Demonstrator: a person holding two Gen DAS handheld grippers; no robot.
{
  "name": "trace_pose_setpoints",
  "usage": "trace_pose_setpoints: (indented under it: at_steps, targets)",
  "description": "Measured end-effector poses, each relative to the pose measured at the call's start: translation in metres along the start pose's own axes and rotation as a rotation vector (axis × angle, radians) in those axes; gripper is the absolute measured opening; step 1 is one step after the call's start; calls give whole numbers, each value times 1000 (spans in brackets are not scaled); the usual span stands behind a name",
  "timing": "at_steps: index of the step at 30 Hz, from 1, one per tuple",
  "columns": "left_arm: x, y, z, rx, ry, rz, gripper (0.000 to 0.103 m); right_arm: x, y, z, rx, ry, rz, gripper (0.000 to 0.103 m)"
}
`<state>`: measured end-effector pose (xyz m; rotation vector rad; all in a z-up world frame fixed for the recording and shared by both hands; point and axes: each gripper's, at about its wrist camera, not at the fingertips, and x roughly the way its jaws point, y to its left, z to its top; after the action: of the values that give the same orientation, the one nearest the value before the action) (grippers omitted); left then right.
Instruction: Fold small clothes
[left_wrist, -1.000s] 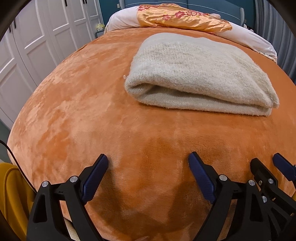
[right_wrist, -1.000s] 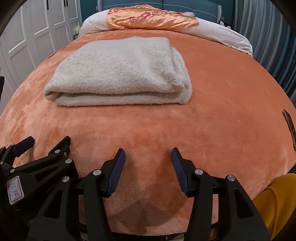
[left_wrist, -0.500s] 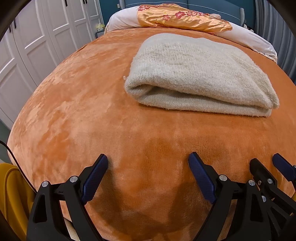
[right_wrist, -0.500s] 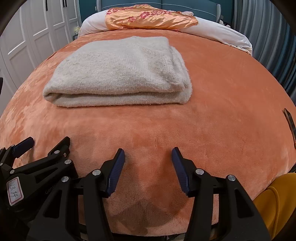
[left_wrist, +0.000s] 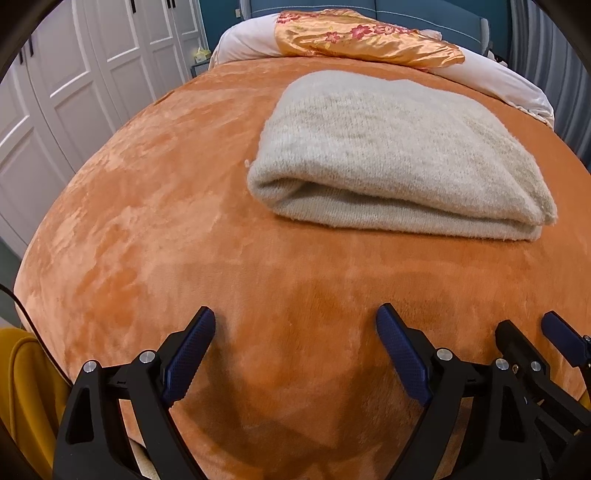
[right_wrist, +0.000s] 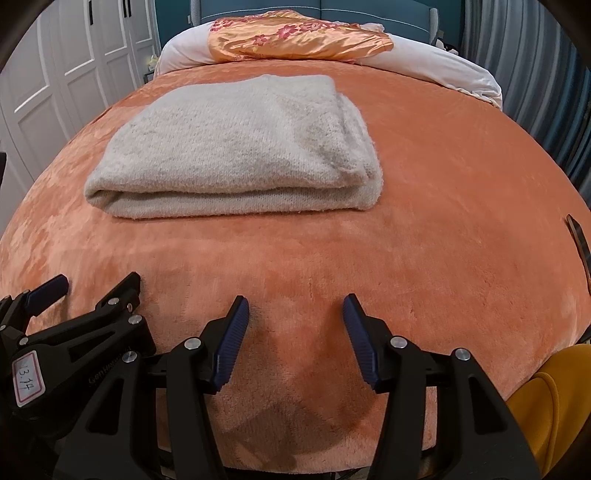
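White panelled wardrobe doors (left_wrist: 85, 74) stand at far left. Left gripper (left_wrist: 295, 354), black with blue ribbed pads, is spread wide over the orange plush bed cover (left_wrist: 147, 221), pinching nothing. The folded cream knitted garment (right_wrist: 236, 147) lies mid-bed, well apart from both grippers. Right gripper (right_wrist: 295, 339), jaws partly spread, also holds nothing. An orange floral satin cloth (right_wrist: 295, 35) drapes the white pillow (right_wrist: 443, 62) beyond.

Black clamp-style grippers (right_wrist: 291, 332), blue ribbed pads (left_wrist: 186, 356), silver screws, label perhaps "13.14", mustard-yellow garment (right_wrist: 543, 398).
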<state>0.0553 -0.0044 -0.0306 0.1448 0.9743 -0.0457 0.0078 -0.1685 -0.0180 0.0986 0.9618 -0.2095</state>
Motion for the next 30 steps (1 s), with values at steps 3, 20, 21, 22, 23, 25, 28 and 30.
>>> trace_pose_setpoints:
  at_steps: [3, 20, 21, 22, 23, 25, 28, 30]
  targets:
    - [2, 0, 2, -4, -1, -4, 87, 1, 0, 0, 6, 1, -2, 51]
    - [5, -4, 6, -1, -10, -8, 86, 5, -1, 3, 18, -8, -7, 51]
    - [5, -4, 6, 0, -10, -8, 86, 5, -1, 3, 18, -9, -8, 51]
    - [5, -4, 7, 0, -11, -8, 86, 5, -1, 3, 19, -9, -8, 51]
    - [5, -4, 7, 0, -11, -8, 86, 5, -1, 4, 19, -9, -7, 51]
    - [5, -5, 9, 2, -12, -9, 85, 5, -2, 4, 20, -10, -9, 51]
    - [4, -7, 8, 6, -17, -8, 84, 5, -1, 3, 23, -10, -12, 51]
    - [4, -7, 9, 8, -17, -9, 84, 4, -3, 3, 25, -10, -10, 51]
